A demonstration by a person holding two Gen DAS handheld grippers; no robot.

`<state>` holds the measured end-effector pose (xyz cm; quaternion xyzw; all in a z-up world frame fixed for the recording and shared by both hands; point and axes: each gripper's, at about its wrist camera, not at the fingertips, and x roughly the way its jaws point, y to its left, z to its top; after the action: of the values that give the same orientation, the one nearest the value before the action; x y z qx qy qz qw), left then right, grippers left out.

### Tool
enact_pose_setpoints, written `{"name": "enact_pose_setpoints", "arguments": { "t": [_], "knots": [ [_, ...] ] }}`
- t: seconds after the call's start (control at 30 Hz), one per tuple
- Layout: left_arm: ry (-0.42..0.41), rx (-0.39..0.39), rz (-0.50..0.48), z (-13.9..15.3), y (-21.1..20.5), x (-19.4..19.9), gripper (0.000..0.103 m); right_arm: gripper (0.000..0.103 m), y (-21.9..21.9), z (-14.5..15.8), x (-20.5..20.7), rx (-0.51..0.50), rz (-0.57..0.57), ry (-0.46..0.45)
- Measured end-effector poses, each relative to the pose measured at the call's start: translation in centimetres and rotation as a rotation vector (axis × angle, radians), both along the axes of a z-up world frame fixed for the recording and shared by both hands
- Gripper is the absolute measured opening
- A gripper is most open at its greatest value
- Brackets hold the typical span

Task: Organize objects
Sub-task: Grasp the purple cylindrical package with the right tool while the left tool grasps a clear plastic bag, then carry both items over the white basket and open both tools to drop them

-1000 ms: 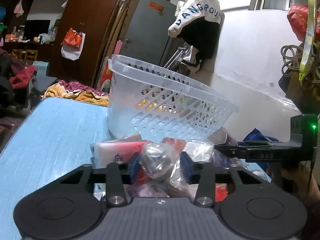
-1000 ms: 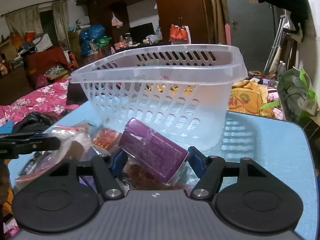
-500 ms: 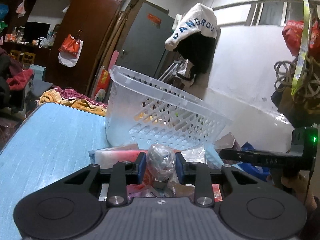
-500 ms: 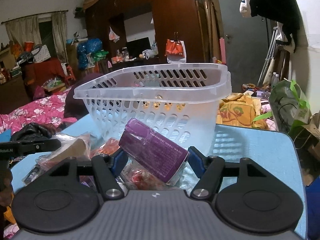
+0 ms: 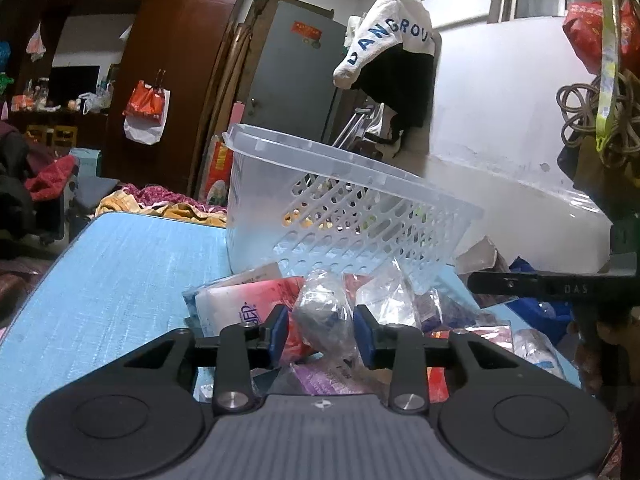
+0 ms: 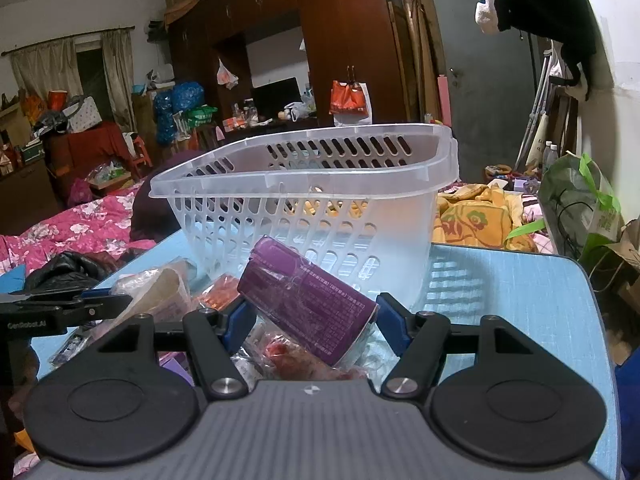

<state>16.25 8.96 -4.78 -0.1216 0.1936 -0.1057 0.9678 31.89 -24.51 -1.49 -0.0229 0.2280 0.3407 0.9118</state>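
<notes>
A clear plastic basket (image 5: 360,172) stands tilted on the blue table (image 5: 120,280), with a heap of snack packets in front of it. My left gripper (image 5: 320,332) is low over the heap and its jaws are opening. A crinkled clear bag (image 5: 320,308) sits between the blue pads with a small gap on the left side. My right gripper (image 6: 312,320) is shut on a purple packet (image 6: 308,308), held tilted just in front of the basket (image 6: 304,176). Each gripper's finger shows at the edge of the other's view.
A pink-and-white packet (image 5: 240,300) and red packets lie in the heap under the left gripper. A brownish wrapped packet (image 6: 160,292) lies left of the purple one. Bare blue table (image 6: 500,300) stretches to the right of the basket. Beds and cluttered furniture surround the table.
The left jaws closed in on the clear bag, then widened again. The right gripper keeps the purple packet and has tipped up slightly.
</notes>
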Motion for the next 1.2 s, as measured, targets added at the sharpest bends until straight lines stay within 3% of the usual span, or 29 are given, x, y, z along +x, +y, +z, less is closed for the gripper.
{"name": "enact_pose_setpoints", "arguments": {
  "t": [0.23, 0.3, 0.37, 0.6, 0.83, 1.0, 1.1, 1.2],
  "knots": [
    [0.022, -0.098, 0.001, -0.1, 1.4, 1.1, 0.058, 0.069, -0.1, -0.4, 0.1, 0.008, 0.004, 0.005],
    [0.035, -0.112, 0.004, -0.3, 1.6, 1.4, 0.057, 0.069, -0.1, -0.5, 0.1, 0.01, 0.005, 0.006],
    [0.052, -0.105, 0.017, -0.4, 1.5, 1.6, 0.043, 0.069, 0.1, -0.5, -0.2, 0.012, 0.006, 0.006],
    [-0.003, -0.141, 0.018, -0.1, 2.1, 0.7, 0.043, 0.069, -0.1, -0.3, -0.4, 0.021, 0.005, -0.004],
    [-0.099, -0.175, -0.013, 2.9, 2.9, -0.3, 0.043, 0.069, -0.5, 1.8, -1.9, 0.082, 0.014, -0.058],
    [-0.181, -0.1, -0.028, 9.0, 1.6, 2.4, 0.043, 0.069, 1.6, 7.2, -2.2, 0.077, -0.042, -0.226],
    [-0.172, -0.007, -0.013, 11.9, -0.1, 6.1, 0.043, 0.069, 3.8, 9.3, -0.6, 0.023, -0.106, -0.281],
    [-0.112, 0.107, 0.049, 12.8, -1.8, 9.6, 0.043, 0.069, 6.0, 9.9, 1.7, -0.054, -0.163, -0.282]
  ]
}}
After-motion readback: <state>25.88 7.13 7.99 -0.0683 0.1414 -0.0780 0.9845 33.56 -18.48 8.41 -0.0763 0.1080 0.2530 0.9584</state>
